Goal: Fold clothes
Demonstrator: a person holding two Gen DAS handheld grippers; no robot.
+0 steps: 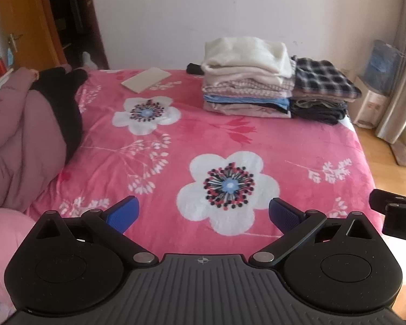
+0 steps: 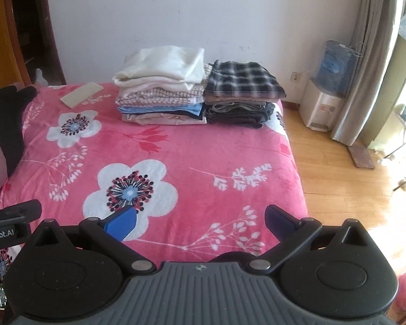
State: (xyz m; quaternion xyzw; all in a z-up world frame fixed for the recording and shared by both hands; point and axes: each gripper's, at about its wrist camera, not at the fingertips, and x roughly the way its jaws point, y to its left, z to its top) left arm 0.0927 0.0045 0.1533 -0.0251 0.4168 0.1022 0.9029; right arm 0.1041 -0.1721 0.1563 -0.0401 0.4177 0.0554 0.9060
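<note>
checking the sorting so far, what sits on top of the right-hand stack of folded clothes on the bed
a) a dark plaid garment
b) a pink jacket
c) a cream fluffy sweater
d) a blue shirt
a: the dark plaid garment tops the right-hand stack, while the cream sweater tops the stack to its left.

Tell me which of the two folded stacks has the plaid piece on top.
The right stack, nearest the bed's floor-side edge. A dark plaid garment tops it, while the taller left stack beside it is topped by a cream sweater.
</note>
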